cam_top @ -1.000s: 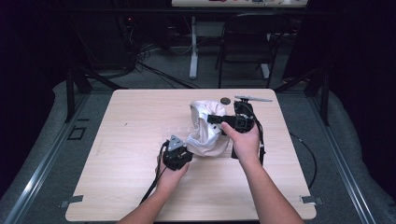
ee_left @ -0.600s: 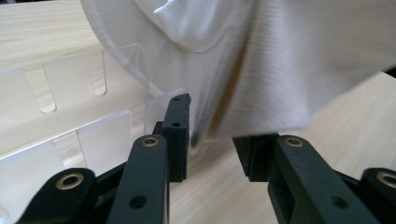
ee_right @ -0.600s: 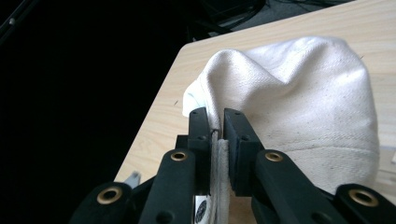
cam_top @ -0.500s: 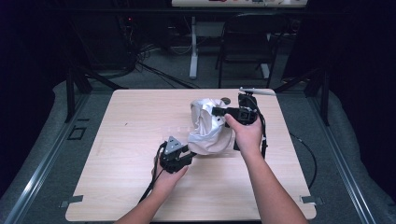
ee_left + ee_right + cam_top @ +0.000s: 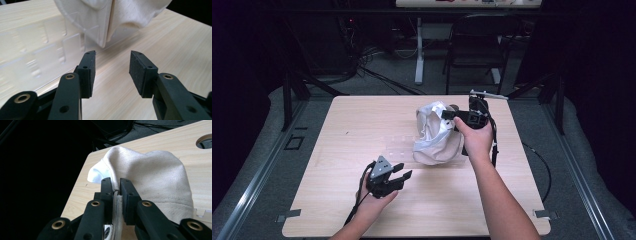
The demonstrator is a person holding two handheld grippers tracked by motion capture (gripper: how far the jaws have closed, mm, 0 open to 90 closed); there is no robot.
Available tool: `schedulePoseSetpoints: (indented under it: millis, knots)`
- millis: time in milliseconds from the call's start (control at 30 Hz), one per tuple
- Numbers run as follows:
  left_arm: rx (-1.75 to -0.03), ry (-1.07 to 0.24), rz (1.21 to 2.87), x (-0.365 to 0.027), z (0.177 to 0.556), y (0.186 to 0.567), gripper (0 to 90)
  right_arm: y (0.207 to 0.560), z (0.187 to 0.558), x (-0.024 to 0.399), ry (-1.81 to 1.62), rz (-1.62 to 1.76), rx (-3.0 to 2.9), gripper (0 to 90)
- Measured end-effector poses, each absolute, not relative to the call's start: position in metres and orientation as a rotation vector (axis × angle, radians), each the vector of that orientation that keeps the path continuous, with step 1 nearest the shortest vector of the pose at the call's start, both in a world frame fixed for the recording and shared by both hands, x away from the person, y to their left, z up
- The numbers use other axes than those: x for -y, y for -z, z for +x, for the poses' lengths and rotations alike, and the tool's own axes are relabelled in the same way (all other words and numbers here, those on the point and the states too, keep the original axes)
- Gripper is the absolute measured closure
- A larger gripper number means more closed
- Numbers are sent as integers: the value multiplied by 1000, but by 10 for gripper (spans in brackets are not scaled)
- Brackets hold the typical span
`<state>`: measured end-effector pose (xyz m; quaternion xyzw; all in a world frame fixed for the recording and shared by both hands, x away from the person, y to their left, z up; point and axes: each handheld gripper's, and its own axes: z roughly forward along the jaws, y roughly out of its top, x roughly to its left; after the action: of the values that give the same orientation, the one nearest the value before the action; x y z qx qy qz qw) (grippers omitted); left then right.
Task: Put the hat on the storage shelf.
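Observation:
A white cloth bag (image 5: 436,137) stands slumped on the wooden table (image 5: 357,115), right of centre. My right gripper (image 5: 447,115) holds its upper rim from the right. In the right gripper view the jaws (image 5: 115,182) are shut on the bag's folded cloth edge (image 5: 150,172). My left gripper (image 5: 404,169) hovers near the table's front, left of and below the bag. Its jaws have just been opening. In the left gripper view the pads (image 5: 112,56) stand apart with nothing between them, and the bag's lower corner (image 5: 100,22) hangs just beyond.
A clear plastic piece (image 5: 45,47) lies flat on the table left of the bag. A round hole (image 5: 205,141) is cut in the table near its far right corner. Behind the table stand a dark chair (image 5: 477,45) and cables on the floor.
The left gripper has let go of the bag, opened, and drawn back toward the front left. The right gripper kept its grip and shifted slightly right with the rim.

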<state>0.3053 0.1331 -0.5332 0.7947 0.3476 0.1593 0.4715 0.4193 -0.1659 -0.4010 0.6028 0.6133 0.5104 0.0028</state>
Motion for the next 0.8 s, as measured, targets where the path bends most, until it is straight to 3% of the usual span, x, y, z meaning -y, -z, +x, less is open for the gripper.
schedulePoseSetpoints:
  millis: [467,800]
  knots:
    - [-902,-408,1905,-172,308,542,539,399,417,163,-1586,1885,-1920,806]
    - [-976,-392,1869,-188,317,548,522,386,401,162,-1622,1786,-1927,711]
